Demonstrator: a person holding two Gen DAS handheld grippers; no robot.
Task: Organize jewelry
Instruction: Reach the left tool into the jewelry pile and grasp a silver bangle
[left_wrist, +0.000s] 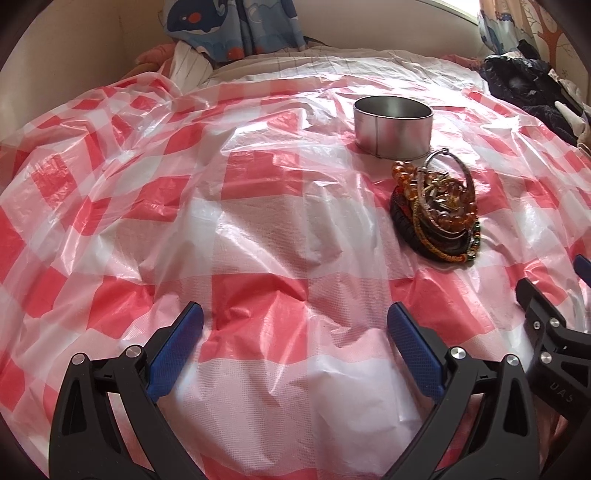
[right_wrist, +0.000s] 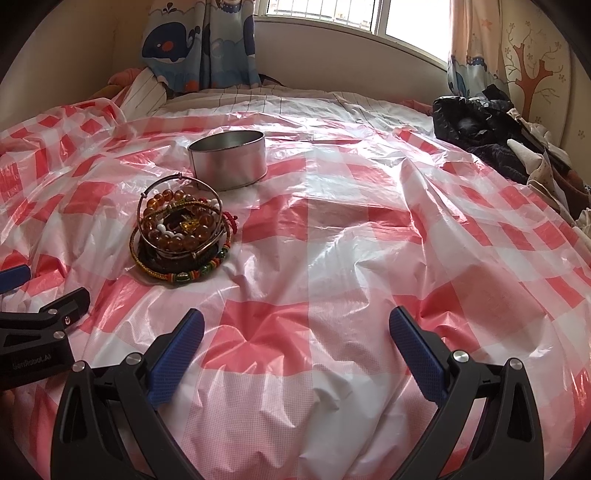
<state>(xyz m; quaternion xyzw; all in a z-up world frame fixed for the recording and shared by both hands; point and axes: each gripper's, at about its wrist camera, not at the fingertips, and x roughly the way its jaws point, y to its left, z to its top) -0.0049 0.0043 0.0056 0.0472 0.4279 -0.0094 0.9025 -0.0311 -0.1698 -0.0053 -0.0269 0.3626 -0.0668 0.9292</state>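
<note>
left gripper (left_wrist: 295, 347): low over bed's near edge, level, fingers wide, empty | right gripper (right_wrist: 297, 350): alongside, same, fingers wide | bracelet pile (right_wrist: 181, 236): mid-bed on checkered plastic sheet (right_wrist: 332, 258), touching round metal tin (right_wrist: 229, 158) beyond it

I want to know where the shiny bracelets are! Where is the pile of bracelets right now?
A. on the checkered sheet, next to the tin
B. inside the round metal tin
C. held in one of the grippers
A: the pile of bracelets lies on the checkered sheet just in front of the round metal tin, and both the left gripper and the right gripper are open and hold nothing.
</note>
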